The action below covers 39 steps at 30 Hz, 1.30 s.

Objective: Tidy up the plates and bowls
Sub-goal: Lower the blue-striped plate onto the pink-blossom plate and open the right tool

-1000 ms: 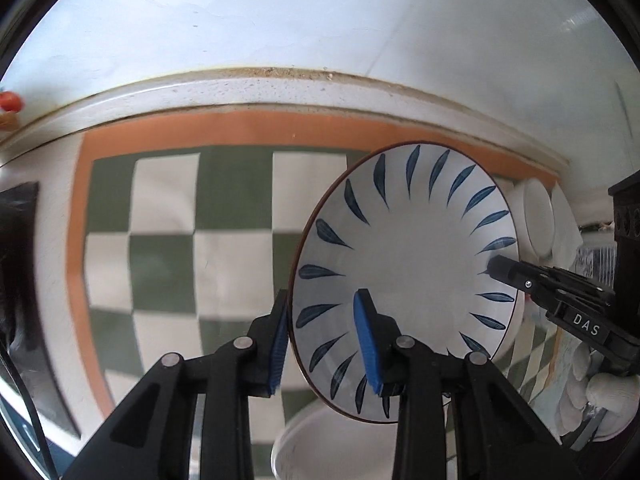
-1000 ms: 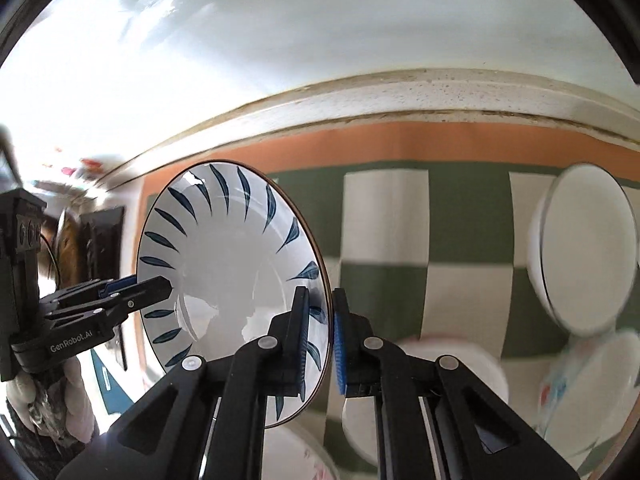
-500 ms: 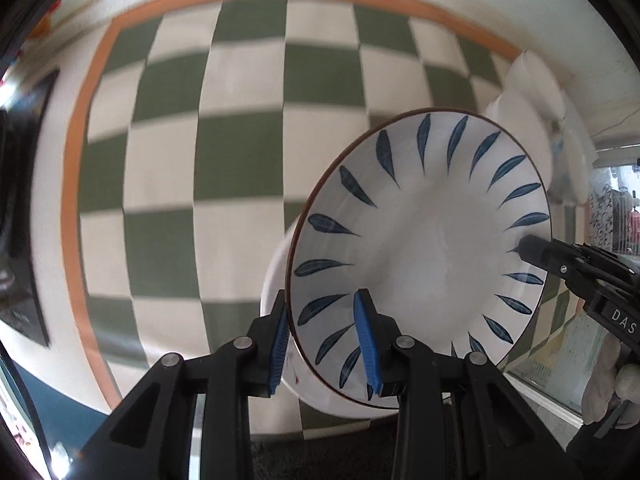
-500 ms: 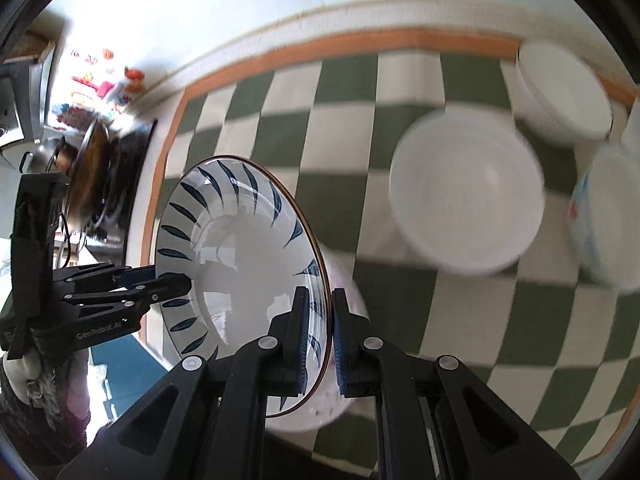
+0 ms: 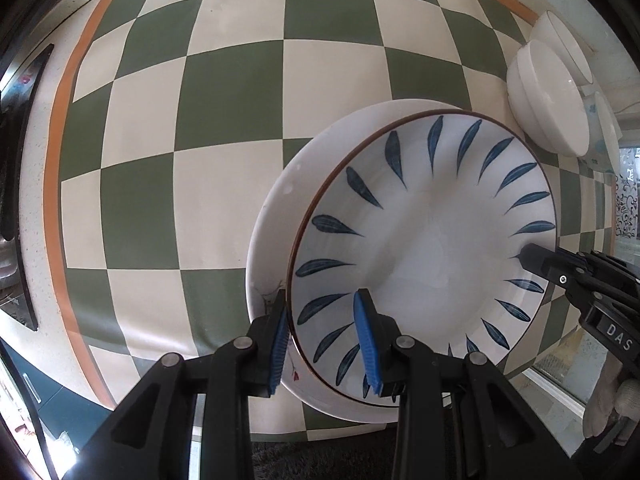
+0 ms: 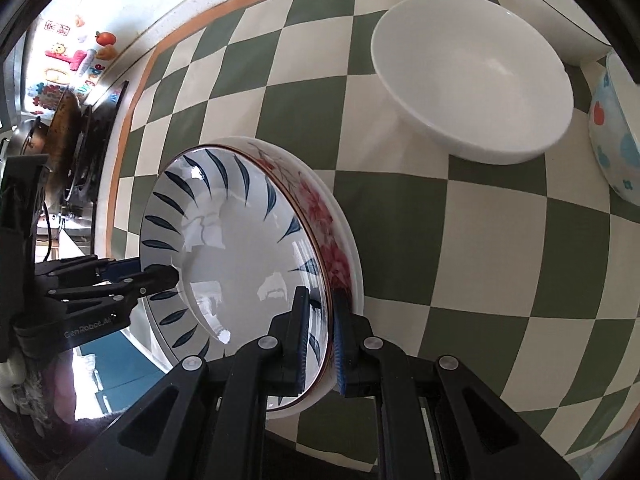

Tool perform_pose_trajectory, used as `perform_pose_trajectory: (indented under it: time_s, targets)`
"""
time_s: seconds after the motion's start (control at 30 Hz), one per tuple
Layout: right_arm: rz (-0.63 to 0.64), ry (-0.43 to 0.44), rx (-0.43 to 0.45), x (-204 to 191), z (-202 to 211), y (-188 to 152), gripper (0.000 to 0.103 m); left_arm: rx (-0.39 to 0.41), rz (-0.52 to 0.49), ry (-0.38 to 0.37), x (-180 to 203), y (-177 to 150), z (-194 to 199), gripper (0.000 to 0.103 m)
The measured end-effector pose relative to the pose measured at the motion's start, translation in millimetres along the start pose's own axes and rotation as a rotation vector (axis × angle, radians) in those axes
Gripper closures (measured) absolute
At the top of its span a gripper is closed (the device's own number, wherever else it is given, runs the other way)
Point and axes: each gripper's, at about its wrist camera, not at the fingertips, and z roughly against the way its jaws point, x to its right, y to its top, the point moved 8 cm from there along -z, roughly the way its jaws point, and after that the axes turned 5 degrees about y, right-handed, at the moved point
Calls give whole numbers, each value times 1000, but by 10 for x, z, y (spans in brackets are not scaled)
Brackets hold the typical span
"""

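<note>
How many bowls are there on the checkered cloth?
3. A plain white round bowl sits top-centre in the right wrist view, a white dark-rimmed bowl behind it, and a white bowl with coloured spots at the right edge. More may be hidden.

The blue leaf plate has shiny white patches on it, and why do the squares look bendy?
Right wrist view: window light glares off the glossy blue leaf plate. Left wrist view: the same plate looks matte, no glare. Both views: the fisheye lens bends the checkered cloth squares; everything looks sharp.

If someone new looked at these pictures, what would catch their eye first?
The blue-leaf plate, gripped at opposite rims by the left gripper and the right gripper, just above a red-flowered plate. Behind lies the green-checked cloth, with white bowls at the right.
</note>
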Motion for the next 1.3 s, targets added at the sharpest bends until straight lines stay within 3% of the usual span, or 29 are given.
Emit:
perform_pose_trajectory:
  time_s: [0.33, 0.53, 0.9, 1.13, 1.3]
  targets:
    - [-19, -33, -31, -81, -68, 126, 89, -11, 71, 17, -81, -89, -40, 74]
    - [27, -147, -38, -209, -65, 147, 84, -13, 69, 38, -75, -96, -32, 74]
    - [-61, -114, -19, -140, -58, 179, 84, -28, 100, -44, -151, -53, -74, 73]
    - [-95, -166, -9, -152, -57, 120, 84, -21, 88, -20, -251, -17, -38, 73]
    - [-136, -153, -1, -127, -40, 92, 84, -6, 88, -9, -255, -19, 0, 69]
